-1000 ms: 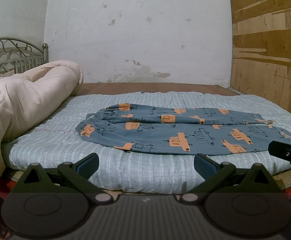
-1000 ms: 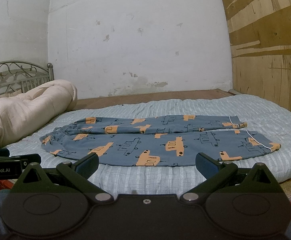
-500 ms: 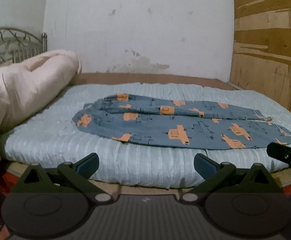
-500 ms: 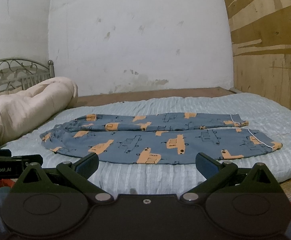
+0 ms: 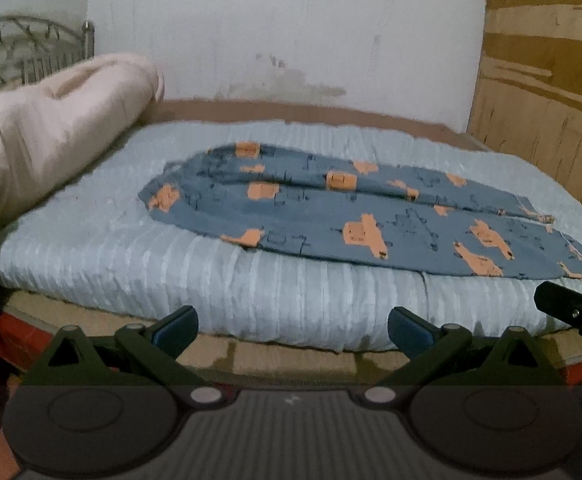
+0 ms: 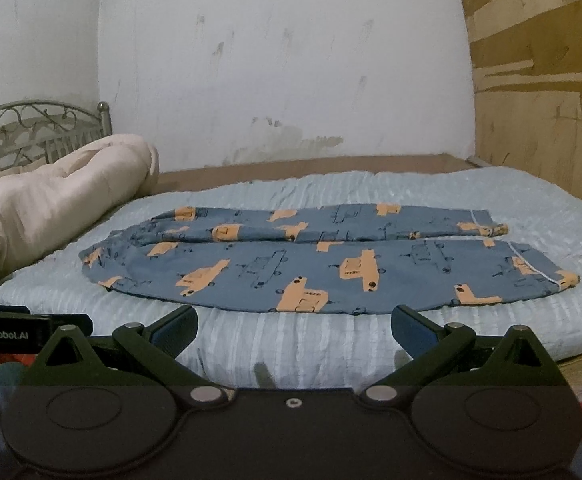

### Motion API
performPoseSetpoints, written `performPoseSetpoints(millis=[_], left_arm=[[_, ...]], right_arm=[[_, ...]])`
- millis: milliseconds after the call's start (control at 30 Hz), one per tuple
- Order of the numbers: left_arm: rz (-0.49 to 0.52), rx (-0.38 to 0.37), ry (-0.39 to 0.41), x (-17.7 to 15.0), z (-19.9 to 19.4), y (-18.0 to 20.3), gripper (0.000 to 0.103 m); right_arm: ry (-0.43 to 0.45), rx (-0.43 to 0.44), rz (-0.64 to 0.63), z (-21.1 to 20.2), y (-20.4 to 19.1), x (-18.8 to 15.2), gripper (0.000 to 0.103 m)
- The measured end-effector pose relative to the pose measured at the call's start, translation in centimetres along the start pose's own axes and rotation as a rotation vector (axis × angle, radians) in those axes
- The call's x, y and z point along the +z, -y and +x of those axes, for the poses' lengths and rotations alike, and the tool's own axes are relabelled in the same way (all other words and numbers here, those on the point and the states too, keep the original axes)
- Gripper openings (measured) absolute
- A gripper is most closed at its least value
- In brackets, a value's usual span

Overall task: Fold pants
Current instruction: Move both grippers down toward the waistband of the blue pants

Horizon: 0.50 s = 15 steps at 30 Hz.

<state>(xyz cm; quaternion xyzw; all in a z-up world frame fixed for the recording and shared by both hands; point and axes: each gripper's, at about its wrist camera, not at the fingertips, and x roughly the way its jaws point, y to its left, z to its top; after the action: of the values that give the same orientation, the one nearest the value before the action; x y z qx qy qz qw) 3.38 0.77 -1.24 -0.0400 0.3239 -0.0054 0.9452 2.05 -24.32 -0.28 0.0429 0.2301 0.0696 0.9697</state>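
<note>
Blue pants with orange vehicle prints (image 5: pixel 331 212) lie flat on the pale blue mattress (image 5: pixel 131 264), one leg laid beside the other, waist at the left and cuffs at the right. They also show in the right wrist view (image 6: pixel 323 260). My left gripper (image 5: pixel 293 330) is open and empty, in front of the bed's near edge, short of the waist end. My right gripper (image 6: pixel 294 330) is open and empty, in front of the near edge below the legs. The right gripper's tip shows at the left view's right edge (image 5: pixel 571 312).
A rolled cream duvet (image 5: pixel 43 136) lies at the bed's left end by a metal headboard (image 6: pixel 31 132). A white wall stands behind, a plywood wall (image 5: pixel 551 80) at the right. The left gripper's body (image 6: pixel 19 332) shows at the right view's left edge.
The left gripper has swung left and closer to the bed, so the pants sit further right in its view. The right gripper has edged closer. Both stay open.
</note>
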Motion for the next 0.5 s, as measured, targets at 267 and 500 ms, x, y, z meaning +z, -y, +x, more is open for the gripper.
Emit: performPoseSetpoints(millis=[267,500], left_arm=[[-0.043,-0.030,-0.075,3.2,2.0,-0.5,0.102],[0.005,0.007,-0.075,7.8,4.0,-0.2,0.102]], right_arm=[[-0.145,0.023,0.036,3.6,1.2,2.5,0.102],[-0.152,0.005,0.011,6.4,1.7,5.3,0.102]])
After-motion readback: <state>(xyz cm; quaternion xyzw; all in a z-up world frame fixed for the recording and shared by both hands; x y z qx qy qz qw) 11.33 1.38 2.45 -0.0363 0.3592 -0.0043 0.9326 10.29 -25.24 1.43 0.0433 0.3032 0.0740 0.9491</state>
